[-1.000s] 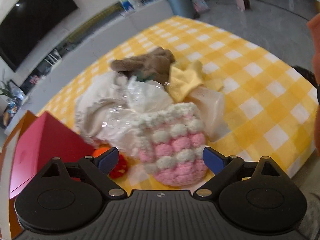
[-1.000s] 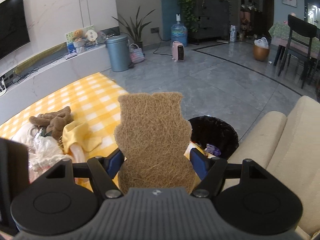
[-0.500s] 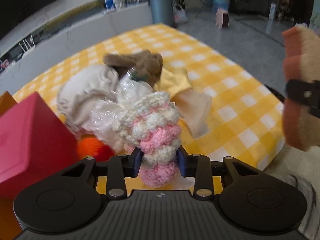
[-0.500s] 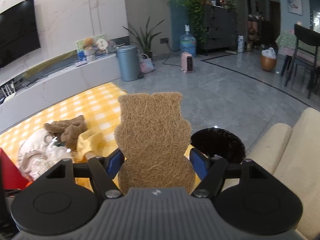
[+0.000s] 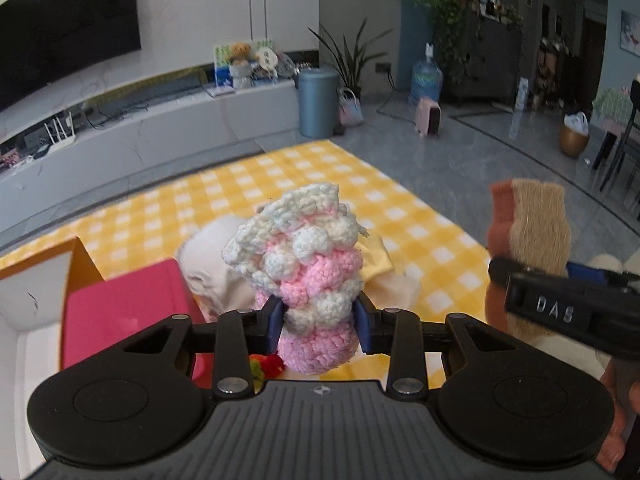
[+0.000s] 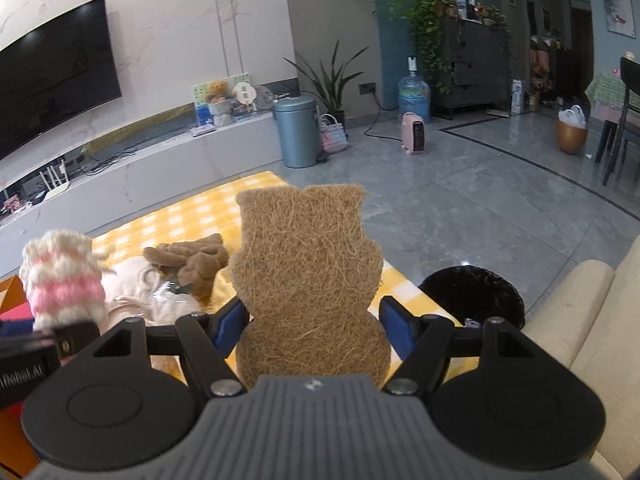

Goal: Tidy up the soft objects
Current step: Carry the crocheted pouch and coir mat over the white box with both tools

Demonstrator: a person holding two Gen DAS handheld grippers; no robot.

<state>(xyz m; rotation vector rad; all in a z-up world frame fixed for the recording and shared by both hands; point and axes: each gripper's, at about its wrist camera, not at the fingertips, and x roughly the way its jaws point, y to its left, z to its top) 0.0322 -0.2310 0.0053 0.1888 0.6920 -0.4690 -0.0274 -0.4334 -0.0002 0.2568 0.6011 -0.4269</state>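
Note:
My left gripper (image 5: 318,316) is shut on a pink-and-white crocheted pouch (image 5: 304,248) and holds it upright above the yellow checked cloth (image 5: 400,208). The same pouch (image 6: 60,276) shows at the left edge of the right wrist view. My right gripper (image 6: 314,320) is shut on a brown bear-shaped fibre sponge (image 6: 308,264), its blue pads pressed against the sponge's narrow waist. That sponge (image 5: 532,220) also appears at the right of the left wrist view. A brown plush toy (image 6: 188,260), white fabric (image 5: 208,256) and a yellow cloth piece (image 5: 376,256) lie piled on the checked cloth.
A red box (image 5: 124,312) sits at the lower left inside an orange-edged carton (image 5: 80,260). A black waste bin (image 6: 472,296) stands on the grey floor beside a cream sofa (image 6: 580,320). A grey bin (image 6: 298,132) and TV bench lie beyond.
My left gripper's jaws closed on the crocheted pouch and lifted it off the pile, tilting upward. My right gripper rose slightly, still holding the sponge.

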